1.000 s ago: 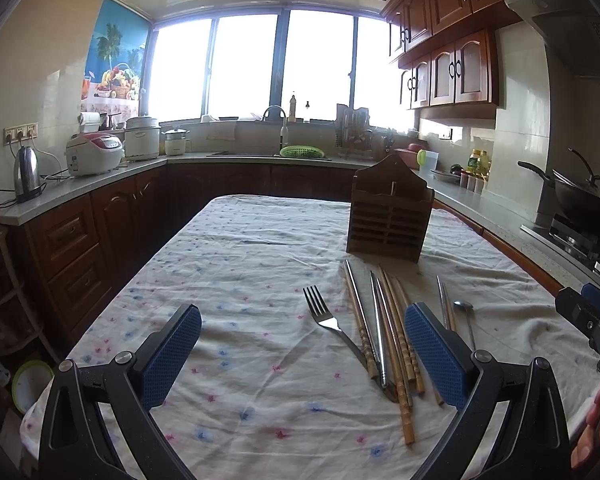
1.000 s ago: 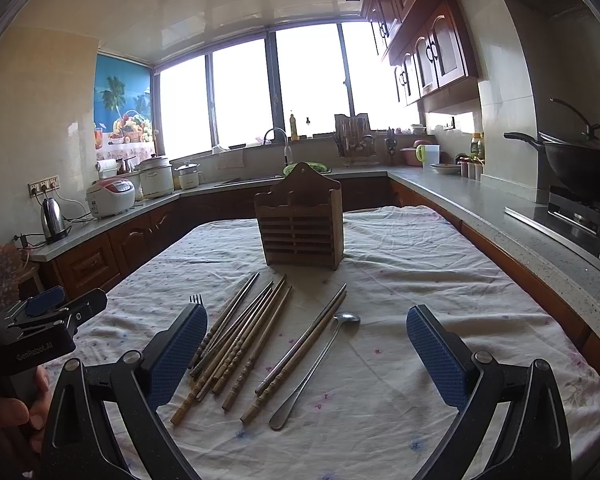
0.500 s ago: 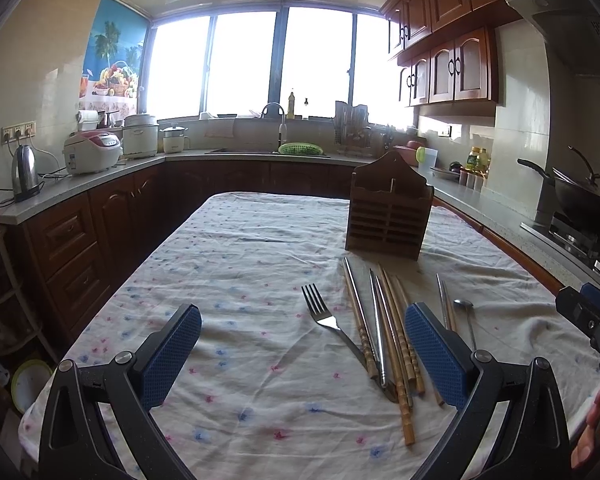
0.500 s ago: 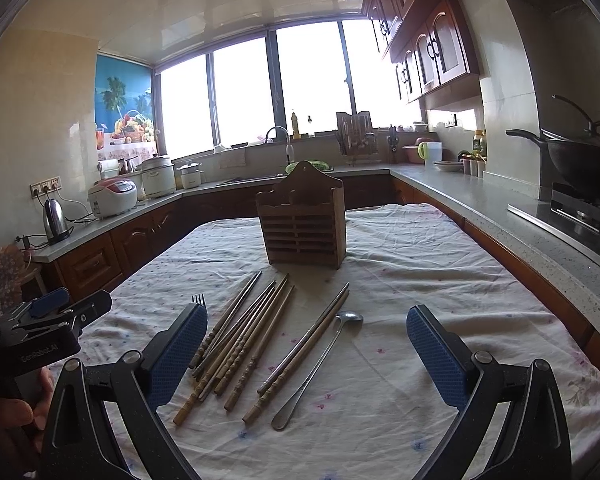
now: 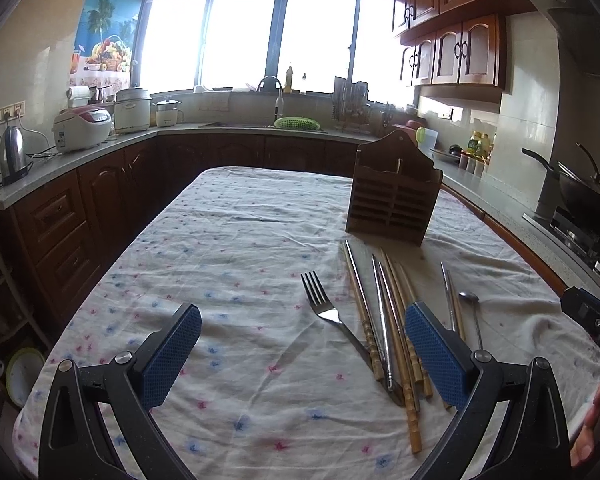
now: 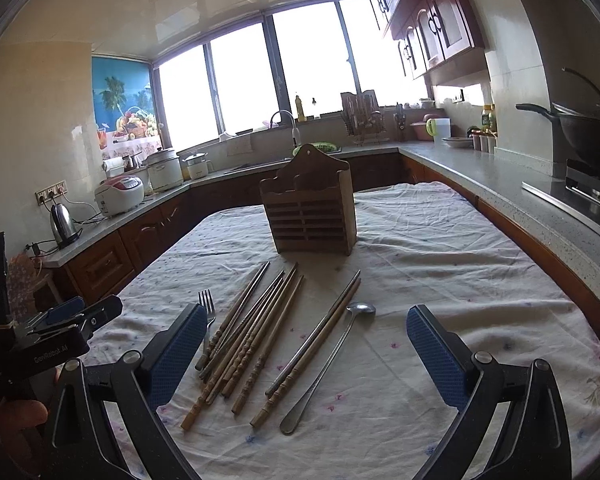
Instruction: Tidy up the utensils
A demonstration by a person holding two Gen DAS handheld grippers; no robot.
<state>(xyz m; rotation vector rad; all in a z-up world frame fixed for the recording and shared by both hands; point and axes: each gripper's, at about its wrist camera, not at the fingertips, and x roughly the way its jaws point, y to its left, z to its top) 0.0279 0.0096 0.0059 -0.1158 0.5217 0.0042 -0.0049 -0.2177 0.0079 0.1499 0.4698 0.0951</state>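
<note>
Claws (image 5: 302, 354) (image 6: 302, 354) spread, bare tablecloth (image 5: 236, 248) left

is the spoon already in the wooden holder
No, the spoon lies flat on the tablecloth beside the chopsticks, in front of the wooden utensil holder.

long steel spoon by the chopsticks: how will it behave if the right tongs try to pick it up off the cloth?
The spoon looks like thin polished metal lying flat on the tablecloth: probably stiff, light and slippery. Its narrow handle may pivot or slide when nudged. The bowl end may swing if it is gripped by the handle tip.
</note>
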